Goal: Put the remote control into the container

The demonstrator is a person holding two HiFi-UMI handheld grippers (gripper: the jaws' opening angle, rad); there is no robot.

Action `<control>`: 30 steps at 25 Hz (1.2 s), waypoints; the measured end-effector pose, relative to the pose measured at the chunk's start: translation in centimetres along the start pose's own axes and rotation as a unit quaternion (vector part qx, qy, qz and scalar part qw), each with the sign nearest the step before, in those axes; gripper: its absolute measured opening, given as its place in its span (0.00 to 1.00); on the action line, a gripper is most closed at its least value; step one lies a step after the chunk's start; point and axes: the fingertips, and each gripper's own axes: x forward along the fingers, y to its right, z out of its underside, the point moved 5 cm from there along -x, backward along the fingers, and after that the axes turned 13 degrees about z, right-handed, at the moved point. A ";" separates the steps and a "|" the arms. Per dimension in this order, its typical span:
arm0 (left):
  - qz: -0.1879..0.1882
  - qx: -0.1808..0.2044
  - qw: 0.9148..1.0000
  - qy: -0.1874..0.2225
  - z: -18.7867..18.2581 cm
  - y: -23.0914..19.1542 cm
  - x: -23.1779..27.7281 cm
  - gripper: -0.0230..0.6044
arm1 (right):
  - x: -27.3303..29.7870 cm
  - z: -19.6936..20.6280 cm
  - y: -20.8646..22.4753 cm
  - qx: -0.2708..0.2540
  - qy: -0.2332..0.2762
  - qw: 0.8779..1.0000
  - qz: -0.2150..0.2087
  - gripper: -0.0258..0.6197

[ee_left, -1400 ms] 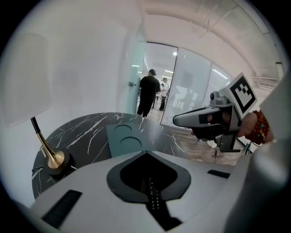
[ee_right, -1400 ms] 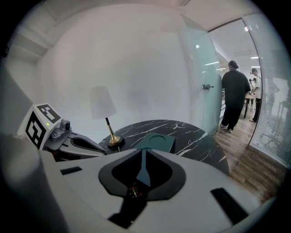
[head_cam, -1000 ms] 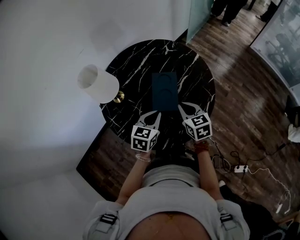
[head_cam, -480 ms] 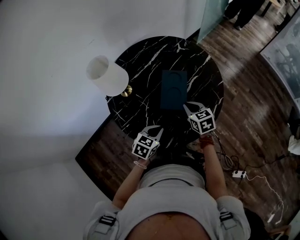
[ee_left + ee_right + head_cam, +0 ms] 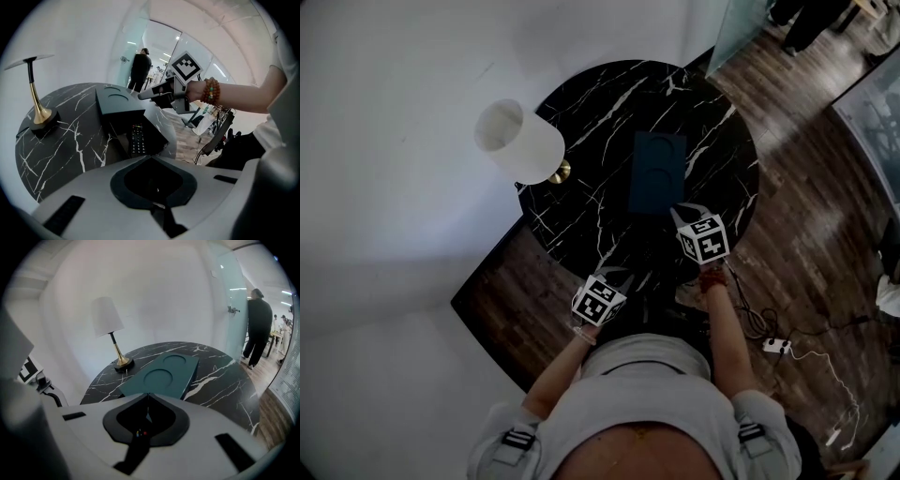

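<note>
The remote control (image 5: 137, 139) lies at the container's (image 5: 117, 101) near end, ahead of the left gripper's (image 5: 151, 157) closed, empty fingers. The right gripper's (image 5: 148, 394) fingers are closed too.

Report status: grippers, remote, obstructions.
Left gripper, right gripper both shut, empty. Remote control lies low at the container's near side; inside or not, unclear. Lamp stands off to the side, nothing blocking.

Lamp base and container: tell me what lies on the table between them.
Nothing. In the head view only bare marble table separates the lamp base from the container; the right gripper view shows the same.
</note>
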 end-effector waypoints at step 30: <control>0.012 -0.024 0.999 -0.048 1.6 -1.3 4.8 0.05 | 1.7 2.5 1.5 -0.018 -0.029 0.999 0.039 0.06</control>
